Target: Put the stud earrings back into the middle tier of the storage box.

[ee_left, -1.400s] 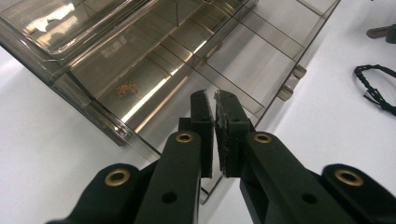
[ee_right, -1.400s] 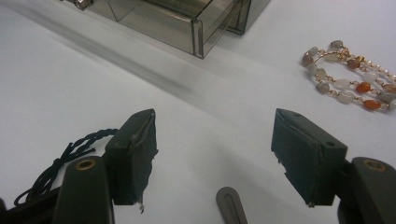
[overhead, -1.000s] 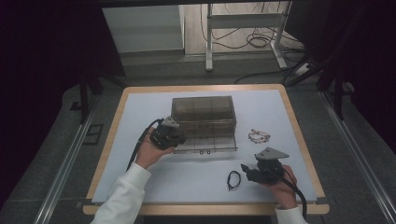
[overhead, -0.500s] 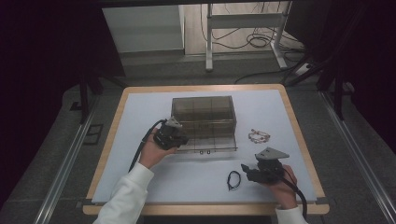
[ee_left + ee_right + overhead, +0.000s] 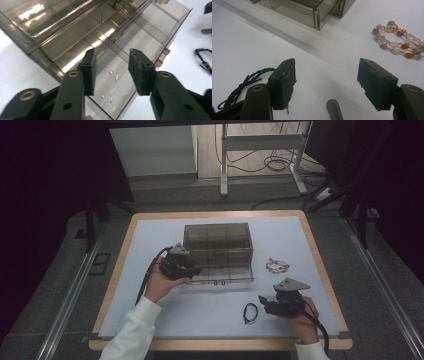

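Note:
A smoky clear organiser box stands mid-table with its bottom drawer pulled out toward me. Two small pearl earrings lie on the drawer floor. My left gripper hovers over the drawer's left end. Its jaws have just been opening and stand apart with nothing between the pads. My right gripper rests open near the table's front right, holding nothing. A black cord bracelet lies just to its left. A beaded bracelet lies beyond it.
The white mat covers a wood-edged table. A small brown flat strip lies on the mat between the right jaws' bases. Cables and a metal stand's legs are on the floor behind the table.
The left hand has shifted only slightly at the drawer's left end. The right gripper and both bracelets have stayed where they were.

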Demonstrator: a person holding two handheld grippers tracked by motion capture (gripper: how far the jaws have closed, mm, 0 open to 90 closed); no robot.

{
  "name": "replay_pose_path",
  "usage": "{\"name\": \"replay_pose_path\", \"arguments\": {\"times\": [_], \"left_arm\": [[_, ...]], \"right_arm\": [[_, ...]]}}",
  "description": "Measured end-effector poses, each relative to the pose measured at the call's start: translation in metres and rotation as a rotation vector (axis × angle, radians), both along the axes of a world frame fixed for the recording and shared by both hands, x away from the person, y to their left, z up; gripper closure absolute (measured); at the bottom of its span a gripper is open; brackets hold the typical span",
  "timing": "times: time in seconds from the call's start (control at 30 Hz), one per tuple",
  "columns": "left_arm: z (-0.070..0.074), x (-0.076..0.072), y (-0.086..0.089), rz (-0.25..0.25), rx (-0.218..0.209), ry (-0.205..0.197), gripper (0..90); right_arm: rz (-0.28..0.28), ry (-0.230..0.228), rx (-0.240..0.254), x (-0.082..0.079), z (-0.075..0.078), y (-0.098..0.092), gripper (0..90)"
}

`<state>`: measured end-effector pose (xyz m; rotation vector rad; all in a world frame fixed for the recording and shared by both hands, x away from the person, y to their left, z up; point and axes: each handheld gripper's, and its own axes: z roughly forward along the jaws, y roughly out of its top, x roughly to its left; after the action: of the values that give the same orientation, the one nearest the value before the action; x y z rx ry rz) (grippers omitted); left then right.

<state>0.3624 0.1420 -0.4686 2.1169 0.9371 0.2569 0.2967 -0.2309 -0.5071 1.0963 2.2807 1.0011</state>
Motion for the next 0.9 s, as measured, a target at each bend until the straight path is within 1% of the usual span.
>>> {"name": "replay_pose_path", "arguments": {"times": [0.23,0.37,0.4,0.53,0.6,0.67,0.73,0.77,0.9], "left_arm": [[0.002,-0.016,0.012,-0.004,-0.039,-0.026,49.8],[0.001,-0.028,0.019,-0.002,-0.057,-0.025,45.9],[0.000,-0.031,0.021,-0.001,-0.056,-0.025,45.1],[-0.005,-0.041,0.027,0.018,-0.054,-0.043,43.6],[-0.008,-0.047,0.030,0.030,-0.066,-0.052,43.8],[-0.010,-0.052,0.033,0.036,-0.061,-0.056,44.0],[-0.013,-0.057,0.034,0.039,-0.036,-0.057,43.8],[-0.014,-0.058,0.036,0.043,-0.031,-0.058,43.7],[-0.019,-0.065,0.041,0.060,-0.029,-0.055,42.7]], "right_arm": [[-0.001,0.000,0.001,0.000,0.000,0.000,30.8],[0.001,0.000,-0.001,0.000,0.000,0.000,30.8],[0.002,-0.001,-0.002,0.000,0.000,0.000,30.8],[0.003,0.000,-0.002,0.000,0.000,0.001,30.8],[0.003,-0.001,-0.001,0.000,0.001,0.000,30.8],[0.001,-0.001,0.000,0.000,0.001,0.000,30.8],[0.002,0.001,0.000,0.000,0.000,0.000,30.8],[0.003,0.002,0.001,0.000,0.000,0.001,30.8],[0.006,-0.001,0.003,-0.001,0.001,0.002,30.8]]}}
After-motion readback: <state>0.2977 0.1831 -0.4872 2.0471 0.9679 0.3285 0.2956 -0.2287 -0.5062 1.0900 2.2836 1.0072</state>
